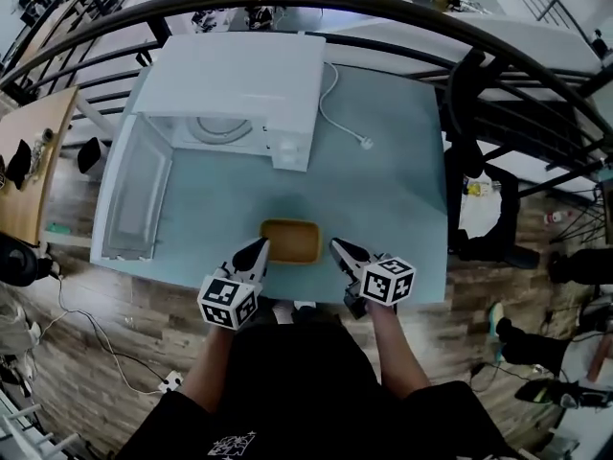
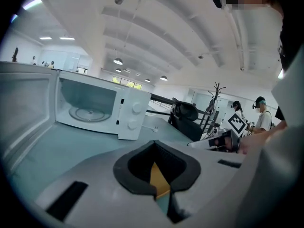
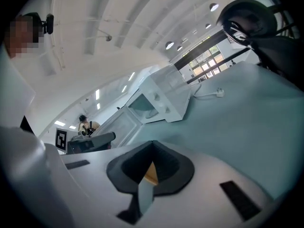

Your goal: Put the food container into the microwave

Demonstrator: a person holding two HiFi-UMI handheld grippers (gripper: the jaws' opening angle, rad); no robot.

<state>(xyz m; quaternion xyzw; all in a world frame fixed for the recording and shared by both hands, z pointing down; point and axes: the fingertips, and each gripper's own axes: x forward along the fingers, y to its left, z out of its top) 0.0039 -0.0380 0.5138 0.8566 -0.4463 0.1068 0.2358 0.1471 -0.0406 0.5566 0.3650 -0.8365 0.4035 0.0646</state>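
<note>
I have both grippers low at the near edge of the tabletop [image 1: 383, 199], a smooth, matte, pale teal slab. The container [image 1: 290, 241] sits between them, close to that near edge and well apart from the microwave [image 1: 239, 89]. It is a shallow mustard-yellow rectangle with rounded corners and a raised rim. Its long axis runs left to right, parallel to the near edge, with one short end towards each gripper. I cannot tell whether it has a lid.

The left gripper [image 1: 257, 253] points at the container's left end and the right gripper [image 1: 341, 251] at its right end. Each tip is just beside the rim, and I cannot tell whether either one touches it. Both pairs of jaws are clenched together with nothing gripped. Each gripper view shows grey shells meeting around a dark, rubbery hollow. Only a thin yellow sliver of the container shows through that hollow. A cube with black-and-white square markers [image 1: 228, 301] rides on the left gripper, and another [image 1: 388, 280] on the right.

The microwave is a plain white box with a glossy shell, standing at the far left of the tabletop. Its door [image 1: 134, 195] is swung wide open to the left, with a clear pane in a white frame. Inside lies a round glass turntable [image 1: 218, 129]. Two round knobs sit on the front panel in the left gripper view. A white cord [image 1: 335, 103] loops across the tabletop to a loose plug [image 1: 365, 144].
</note>
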